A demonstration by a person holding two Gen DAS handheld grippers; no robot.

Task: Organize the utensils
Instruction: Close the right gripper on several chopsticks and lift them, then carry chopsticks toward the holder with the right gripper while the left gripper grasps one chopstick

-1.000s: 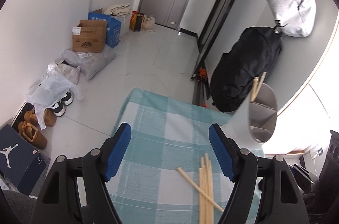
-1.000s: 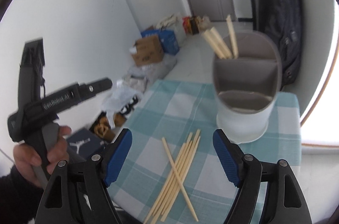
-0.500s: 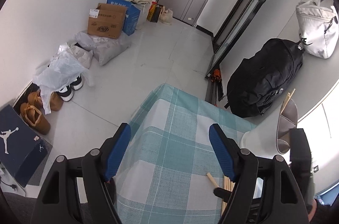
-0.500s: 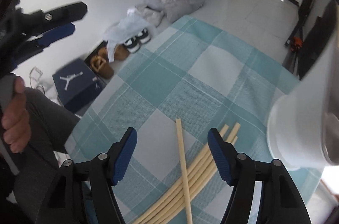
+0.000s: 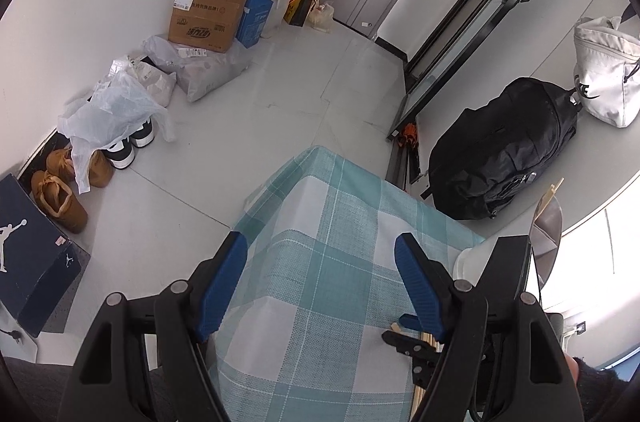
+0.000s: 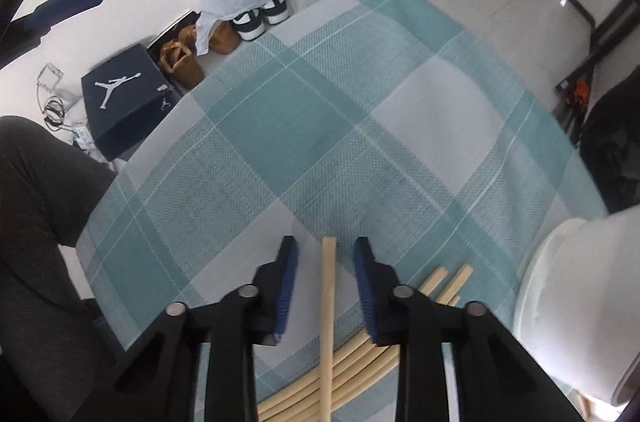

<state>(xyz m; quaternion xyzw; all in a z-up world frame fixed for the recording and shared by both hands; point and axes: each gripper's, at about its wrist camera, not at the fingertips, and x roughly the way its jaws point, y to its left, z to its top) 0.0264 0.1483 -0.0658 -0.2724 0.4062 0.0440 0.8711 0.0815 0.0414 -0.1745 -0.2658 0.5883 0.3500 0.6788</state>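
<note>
Right gripper down over the chopstick pile – closing.
One chopstick between its fingers, not yet clamped; left gripper fingers apart, empty.

Checked tablecloth — chopsticks, white holder

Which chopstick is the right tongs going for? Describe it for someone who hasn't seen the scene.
On the teal checked tablecloth, left of the white utensil holder, lies a bundle of pale chopsticks. The target chopstick lies across that bundle, between the closing right tongs, pads not yet touching it.
</note>
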